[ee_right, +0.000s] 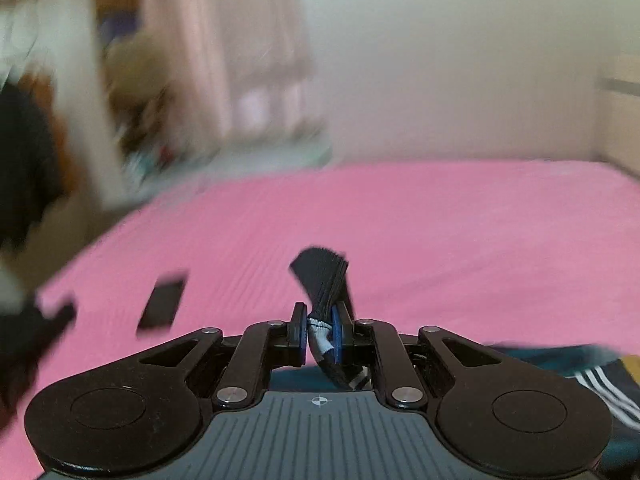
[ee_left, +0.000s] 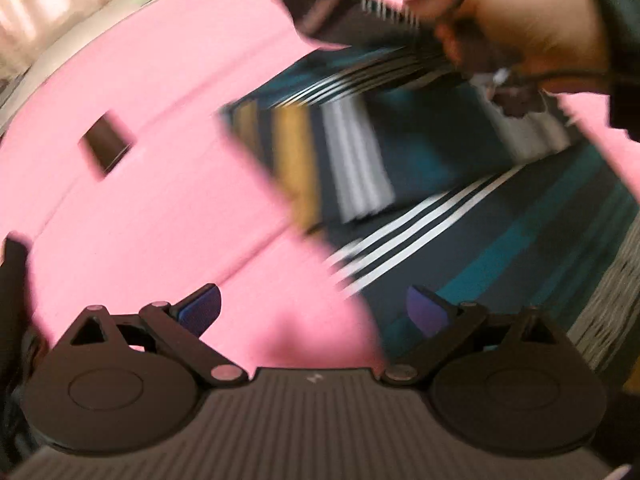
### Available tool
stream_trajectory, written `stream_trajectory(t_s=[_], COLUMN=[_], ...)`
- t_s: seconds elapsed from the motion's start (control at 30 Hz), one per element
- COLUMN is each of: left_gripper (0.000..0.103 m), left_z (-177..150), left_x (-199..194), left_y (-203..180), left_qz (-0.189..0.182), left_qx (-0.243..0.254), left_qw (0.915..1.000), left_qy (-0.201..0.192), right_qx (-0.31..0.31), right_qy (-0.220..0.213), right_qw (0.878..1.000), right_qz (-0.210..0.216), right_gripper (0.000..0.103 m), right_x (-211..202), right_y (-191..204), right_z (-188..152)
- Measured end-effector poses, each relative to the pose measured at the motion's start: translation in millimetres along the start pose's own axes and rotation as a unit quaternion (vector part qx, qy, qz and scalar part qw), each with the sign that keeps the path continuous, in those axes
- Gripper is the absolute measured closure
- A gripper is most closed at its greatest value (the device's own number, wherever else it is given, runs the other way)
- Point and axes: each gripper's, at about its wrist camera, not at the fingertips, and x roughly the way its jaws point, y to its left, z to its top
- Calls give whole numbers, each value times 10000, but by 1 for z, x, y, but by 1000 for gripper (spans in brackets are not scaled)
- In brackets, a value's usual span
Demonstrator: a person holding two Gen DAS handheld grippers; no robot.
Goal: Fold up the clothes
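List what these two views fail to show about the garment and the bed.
- Garment, left wrist view: motion blur smears its shape; the right hand covers the lifted edge.
- Garment, right wrist view: mostly hidden beneath the right gripper.
- Dark flat object on the pink bed: too blurred to identify.

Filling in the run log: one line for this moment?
right tongs: shut on garment edge | left tongs: open, empty | sheet: pink
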Motion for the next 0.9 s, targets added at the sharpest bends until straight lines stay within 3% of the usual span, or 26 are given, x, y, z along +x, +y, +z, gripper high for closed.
stream_trajectory(t_s=[0.07, 0.1, 0.13, 0.17, 0.2, 0.3, 0.43, 0.53, 0.67, 0.77, 0.87, 0.9], left_gripper=[5, 5, 5, 6, 6, 8, 14, 31, 55, 55, 57, 66], left_z=[-17, -24, -28, -29, -29, -5, 50, 97, 141, 159, 163, 163], left_x=[4, 7, 9, 11, 13, 24, 51, 83, 133, 161, 167, 167], left_y=[23, 33, 42, 50, 56, 66, 74, 79, 77, 74, 68, 65], left_qz=[162, 227, 262, 245, 218, -75, -617, -973, -1457, -1518, -1328, -1232], left_qx=[-124, -206, -315, -414, -502, -684, -970, -1250, -1831, -2194, -2216, -2095], left_qw=[9997, 9994, 9990, 9987, 9984, 9976, 9919, 9848, 9716, 9637, 9660, 9700], left_qy=[103, 147, 170, 162, 143, -93, -534, -716, -345, 34, 99, 109], right_qx=[-168, -222, -240, -202, -135, 105, 416, 638, 636, 456, 517, 584], right_qy=[663, 930, 1068, 1021, 907, 928, 928, 1135, 1389, 1545, 1615, 1649], right_qw=[9974, 9951, 9937, 9942, 9953, 9954, 9935, 9838, 9723, 9687, 9676, 9670], right_qz=[214, 254, 253, 275, 307, 217, -502, -1229, -1768, -1887, -1870, -1855], right_gripper=[91, 79, 42, 25, 16, 16, 16, 16, 16, 16, 16, 16], right_x=[43, 54, 58, 53, 43, 8, -48, -76, -97, -100, -94, -93], right_y=[22, 28, 34, 34, 33, 19, -35, -88, -143, -170, -192, -198], right_z=[-24, -33, -41, -44, -46, -45, -37, -37, -48, -54, -59, -61])
